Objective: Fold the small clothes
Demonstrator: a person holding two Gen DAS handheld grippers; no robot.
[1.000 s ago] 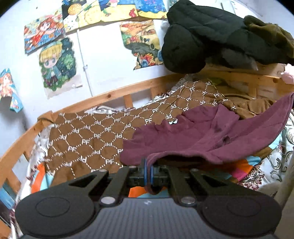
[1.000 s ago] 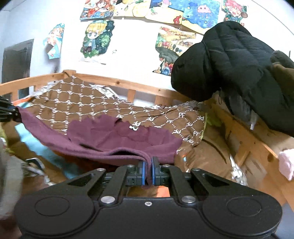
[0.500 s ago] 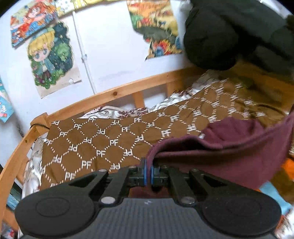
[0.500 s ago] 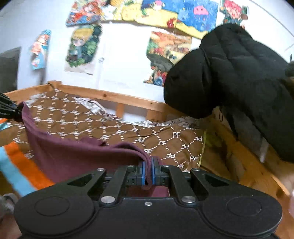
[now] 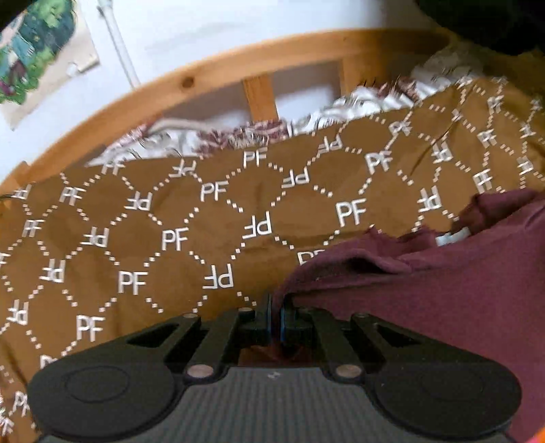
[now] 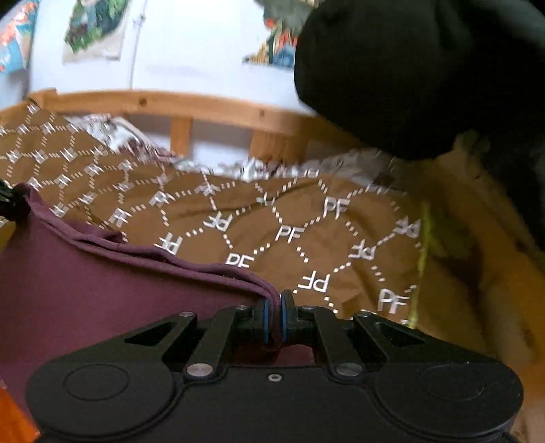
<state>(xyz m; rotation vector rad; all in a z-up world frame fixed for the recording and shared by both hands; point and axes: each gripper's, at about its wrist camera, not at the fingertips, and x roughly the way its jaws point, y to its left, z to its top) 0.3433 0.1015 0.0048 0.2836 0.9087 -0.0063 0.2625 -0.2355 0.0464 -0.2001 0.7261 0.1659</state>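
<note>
Your left gripper (image 5: 275, 315) is clenched on a bunched corner of the maroon garment (image 5: 442, 293), the cloth pinched between its blue-edged pads and running off to the right in that view. Your right gripper (image 6: 274, 315) is likewise clamped on the garment's hem (image 6: 163, 254), which runs from its pads up to the left edge of the right wrist view, where the tip of your other gripper holds the far corner. Between the two grips the garment (image 6: 102, 293) is spread out fairly flat, just above or on the brown blanket (image 5: 170, 221) printed with white letters and dotted diamonds; you cannot tell whether it touches. A small white tag (image 5: 454, 237) shows near the garment's upper edge. Behind the blanket runs a wooden bed rail (image 5: 238, 71) against a white wall with a poster (image 6: 95, 30), and a black padded coat (image 6: 408, 75) hangs at the upper right
</note>
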